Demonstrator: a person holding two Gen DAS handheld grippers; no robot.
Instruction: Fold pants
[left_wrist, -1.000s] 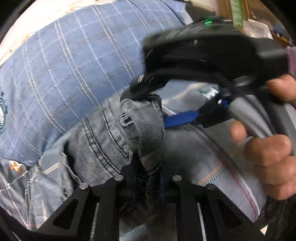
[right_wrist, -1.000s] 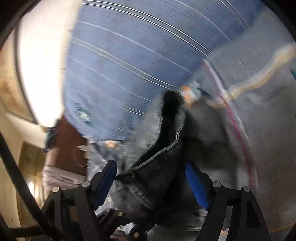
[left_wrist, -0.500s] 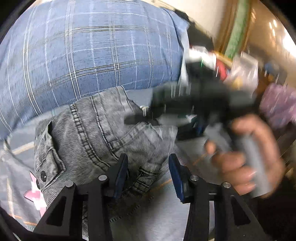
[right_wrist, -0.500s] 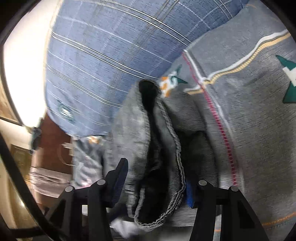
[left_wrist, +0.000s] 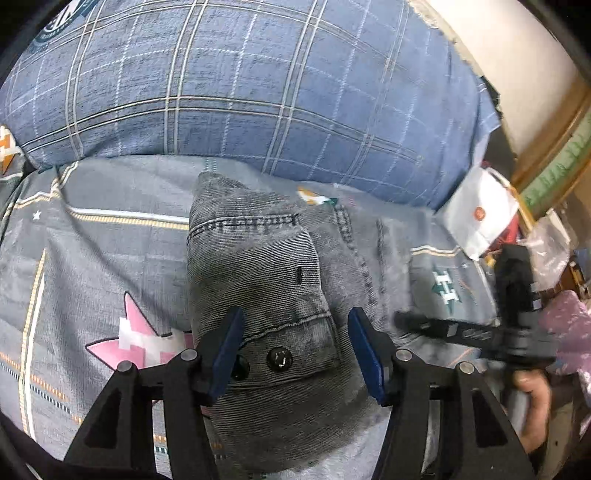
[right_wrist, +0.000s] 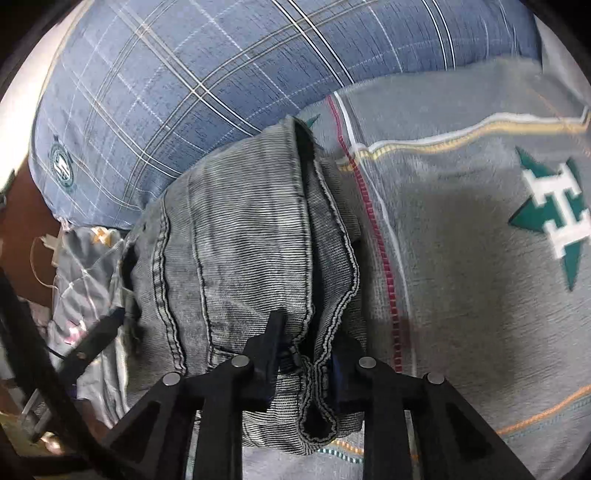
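Your pants are soft, heavy denim; grip the thick hems. Your right claw, lower centre, is closing on them; your left claw is opening, empty.

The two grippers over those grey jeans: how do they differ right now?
The left gripper has its fingers spread and opening, its blue pads clear of the grey jeans. The right gripper has its fingers narrow and closing, with bunched denim edges between them. Both point down at the same jeans on the bedsheet.
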